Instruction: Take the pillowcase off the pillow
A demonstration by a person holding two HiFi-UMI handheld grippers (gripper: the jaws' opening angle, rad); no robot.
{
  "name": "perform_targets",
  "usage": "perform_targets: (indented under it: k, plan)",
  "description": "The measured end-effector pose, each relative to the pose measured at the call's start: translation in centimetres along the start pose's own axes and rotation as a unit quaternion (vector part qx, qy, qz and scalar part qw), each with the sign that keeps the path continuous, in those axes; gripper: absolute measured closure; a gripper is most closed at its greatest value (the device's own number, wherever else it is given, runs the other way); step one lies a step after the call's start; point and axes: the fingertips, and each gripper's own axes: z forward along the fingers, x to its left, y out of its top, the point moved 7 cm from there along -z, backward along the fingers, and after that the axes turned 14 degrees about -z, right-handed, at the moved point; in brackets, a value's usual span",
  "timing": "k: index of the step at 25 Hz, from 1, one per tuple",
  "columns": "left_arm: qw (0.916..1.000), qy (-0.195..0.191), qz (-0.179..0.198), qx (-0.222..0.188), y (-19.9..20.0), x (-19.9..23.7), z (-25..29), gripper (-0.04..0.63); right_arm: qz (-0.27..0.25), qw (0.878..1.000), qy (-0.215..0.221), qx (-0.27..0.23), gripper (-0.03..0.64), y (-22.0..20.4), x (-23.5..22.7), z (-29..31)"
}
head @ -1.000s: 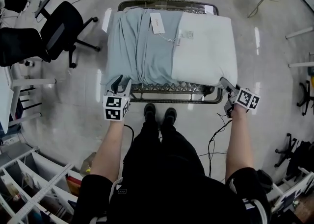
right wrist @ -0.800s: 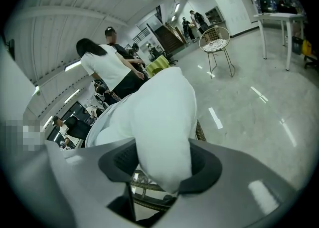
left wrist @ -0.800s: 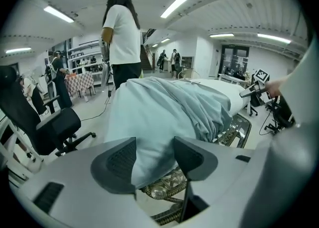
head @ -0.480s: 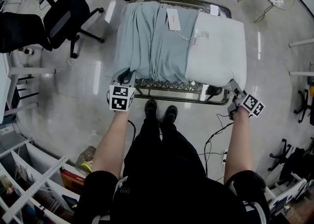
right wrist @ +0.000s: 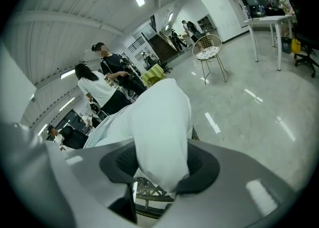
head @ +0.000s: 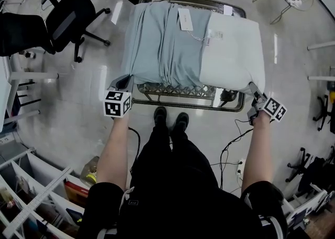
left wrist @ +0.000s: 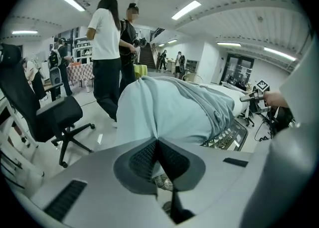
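Since the pillowcase (head: 157, 44) is light, limp cloth, hold its corner, where the left gripper (left wrist: 157, 144) has just pinched shut, while the right gripper (right wrist: 159, 166) clamps the soft pillow (head: 233, 57).

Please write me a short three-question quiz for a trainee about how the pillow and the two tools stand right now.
1. True or false: the pillowcase covers the whole pillow.
2. What does the right tool clamp? A) the pillow's bare white corner; B) the pillowcase; C) nothing.
3. Fill in: the left tool is shut on a near corner of the ____.

Key: 1 false, since the right part of the pillow lies bare; 2 A; 3 pillowcase.
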Motion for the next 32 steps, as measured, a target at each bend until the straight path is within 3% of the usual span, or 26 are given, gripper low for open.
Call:
perform_targets:
  k: [11,20,32]
  plan:
    - [0.9990,0.027,-0.020,0.031,-0.9,5.7,0.7,0.585,-0.007,1.000,-0.008,0.020,0.411,-0.9,-1.0,0.6]
    - [0.9972,0.053,-0.028,0.044,0.9,11.2,2.0,0.586,-0.009,0.999,-0.030,0.023,0.411,-1.2,0.0,0.2]
    - [0.9971,0.063,-0.004,-0.043,7.5,14.4,-2.3,0.586,-0.004,0.998,-0.061,0.003,0.411,-1.0,2.6,-1.6]
